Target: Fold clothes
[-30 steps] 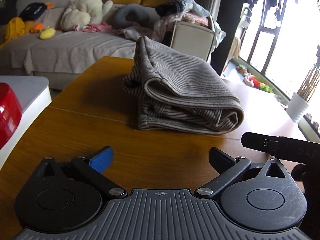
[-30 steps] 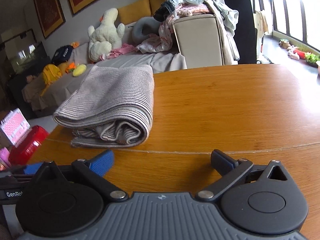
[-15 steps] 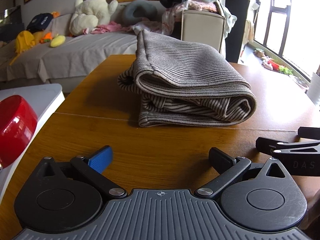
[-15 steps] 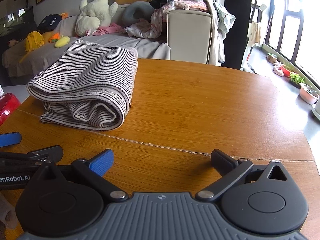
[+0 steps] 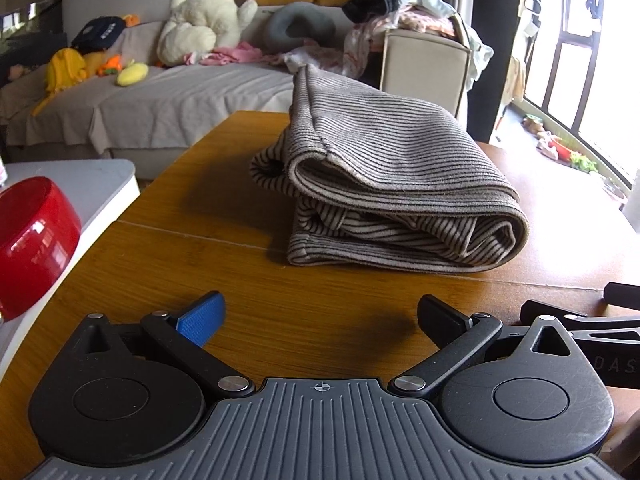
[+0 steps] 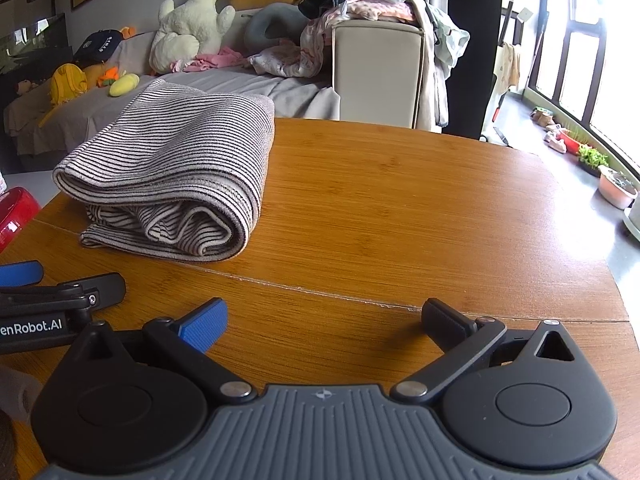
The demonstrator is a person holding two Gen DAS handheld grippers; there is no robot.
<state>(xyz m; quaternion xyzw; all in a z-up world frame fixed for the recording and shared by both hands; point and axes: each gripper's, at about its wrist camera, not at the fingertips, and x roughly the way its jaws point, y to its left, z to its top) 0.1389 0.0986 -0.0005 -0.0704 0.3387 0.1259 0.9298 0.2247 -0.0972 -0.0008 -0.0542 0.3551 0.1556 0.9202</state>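
Now my left claw (image 5: pixel 320 316) and right claw (image 6: pixel 326 318) have drawn level, both gaping and empty, short of the folded striped garment (image 5: pixel 396 184) on the counter (image 6: pixel 420 208), so this fold looks finished.

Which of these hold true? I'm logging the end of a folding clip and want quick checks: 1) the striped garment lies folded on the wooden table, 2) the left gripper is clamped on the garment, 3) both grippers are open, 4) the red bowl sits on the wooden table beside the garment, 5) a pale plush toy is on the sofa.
1. True: the striped garment lies folded in a bundle on the wooden table.
2. False: the left gripper is apart from the garment, holding nothing.
3. True: the left gripper and the right gripper both have spread jaws.
4. False: the red bowl sits on a separate white surface left of the table.
5. True: the pale plush toy is on the sofa.
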